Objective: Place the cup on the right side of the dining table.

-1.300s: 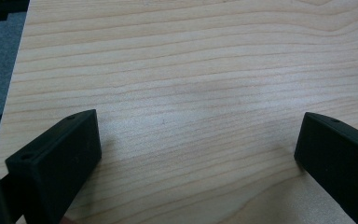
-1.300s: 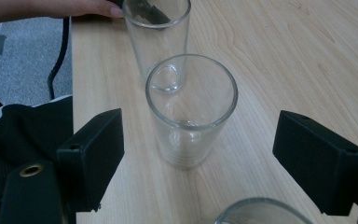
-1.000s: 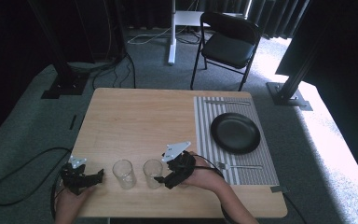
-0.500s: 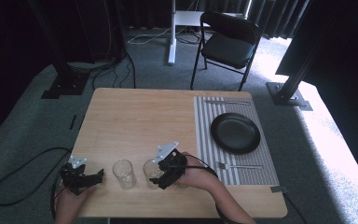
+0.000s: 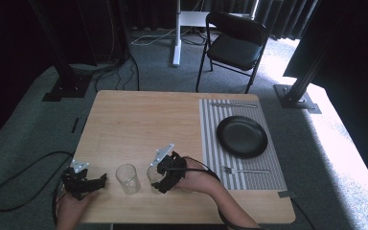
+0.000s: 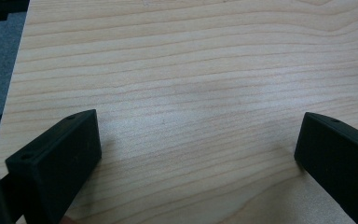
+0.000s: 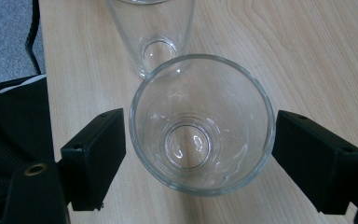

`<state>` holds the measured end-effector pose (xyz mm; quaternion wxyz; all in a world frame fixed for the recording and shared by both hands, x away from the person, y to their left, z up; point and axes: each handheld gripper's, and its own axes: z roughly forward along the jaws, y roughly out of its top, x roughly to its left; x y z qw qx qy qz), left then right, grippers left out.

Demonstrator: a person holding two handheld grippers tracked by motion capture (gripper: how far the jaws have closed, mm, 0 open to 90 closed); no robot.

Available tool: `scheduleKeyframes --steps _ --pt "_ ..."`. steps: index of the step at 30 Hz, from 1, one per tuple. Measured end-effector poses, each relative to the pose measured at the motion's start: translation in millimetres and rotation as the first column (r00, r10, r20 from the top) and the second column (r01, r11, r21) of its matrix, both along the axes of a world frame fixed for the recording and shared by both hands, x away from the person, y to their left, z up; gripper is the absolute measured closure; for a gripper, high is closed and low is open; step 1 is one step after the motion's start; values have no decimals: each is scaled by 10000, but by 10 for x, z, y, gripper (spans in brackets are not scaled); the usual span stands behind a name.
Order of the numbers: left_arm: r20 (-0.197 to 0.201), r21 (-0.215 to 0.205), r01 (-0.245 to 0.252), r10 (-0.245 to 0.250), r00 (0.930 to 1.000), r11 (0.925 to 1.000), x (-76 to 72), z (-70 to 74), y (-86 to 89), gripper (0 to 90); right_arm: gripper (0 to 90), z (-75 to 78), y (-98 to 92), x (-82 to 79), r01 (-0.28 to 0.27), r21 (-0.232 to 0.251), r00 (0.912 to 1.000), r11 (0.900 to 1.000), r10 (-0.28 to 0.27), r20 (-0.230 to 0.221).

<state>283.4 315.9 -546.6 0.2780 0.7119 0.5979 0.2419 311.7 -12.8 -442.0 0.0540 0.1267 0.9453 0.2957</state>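
Taking the near glass [image 7: 200,123] as the landmark and working left to right: far to its left, at the table's [image 5: 139,120] front left corner, the left gripper [image 5: 79,179] rests low with its jaws spread wide over bare wood and nothing between them. Just left of the near glass stands a second glass [image 5: 127,178], upright and empty, apart from it by a small gap. The near glass itself sits upright on the table near the front edge, and the right gripper [image 7: 198,158] straddles it; its jaws have just been closing, with the glass between them. The right pad looks to be at the rim, while the left shows a thin sliver of gap, so I judge the grip not yet firm. Well to the right lie the striped mat [image 5: 211,139], the black plate [image 5: 242,136] and a fork [image 5: 244,169]. The reach looks done; clamping, lifting and placing the glass remain. Compared with a second ago, the right gripper has shifted left onto the glass, and the left gripper has stayed put.
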Motion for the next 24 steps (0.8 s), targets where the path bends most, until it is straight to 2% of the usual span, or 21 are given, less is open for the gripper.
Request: scheduleKeyframes --steps 6,7,8,14,19,24 --pt "-1 -2 -1 1 10000 10000 0 0 0 7 216 16 28 -10 99 -62 9999 9999 -99 18" --pt "-1 -1 0 0 10000 10000 0 0 0 7 217 14 37 -12 81 -126 10000 9999 -81 44" --pt "-1 0 1 -1 10000 10000 0 0 0 7 259 8 58 -16 176 -288 9998 9994 -173 106" --pt "-2 3 3 -3 10000 10000 0 0 0 7 264 -7 112 -35 293 -719 9992 9970 -273 282" --pt "0 0 1 -1 10000 10000 0 0 0 7 268 -2 118 -33 379 -737 9992 9966 -367 182" --pt "0 -2 -1 1 10000 10000 0 0 0 7 276 7 102 -21 469 -502 9989 9976 -471 -25"
